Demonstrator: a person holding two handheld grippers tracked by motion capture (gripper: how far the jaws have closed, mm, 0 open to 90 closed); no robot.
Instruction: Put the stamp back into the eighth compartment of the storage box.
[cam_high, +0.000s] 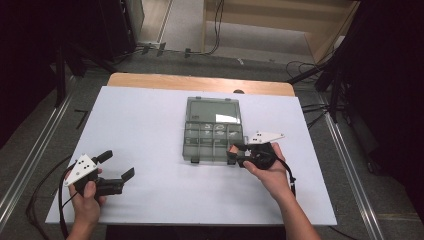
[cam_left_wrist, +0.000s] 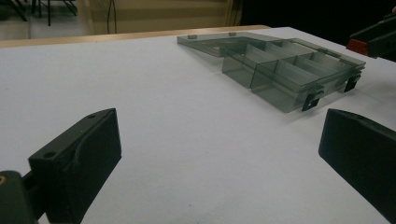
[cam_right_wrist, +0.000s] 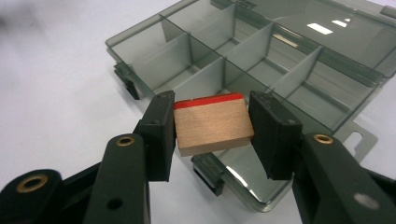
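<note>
Right gripper view: right tool (cam_right_wrist: 212, 135) clamps red-edged wooden block (cam_right_wrist: 214, 127) over open smoky-grey plastic compartment box (cam_right_wrist: 299, 60) mid-bench; compartments look empty, placing left. Left tool (cam_left_wrist: 219, 158) wide open, holds nothing.

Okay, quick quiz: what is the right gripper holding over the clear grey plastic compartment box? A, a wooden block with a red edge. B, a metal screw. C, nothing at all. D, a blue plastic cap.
A: in the right gripper view, the right gripper clamps a small wooden block with a red edge between its black pads, just above the open clear grey plastic compartment box.
</note>
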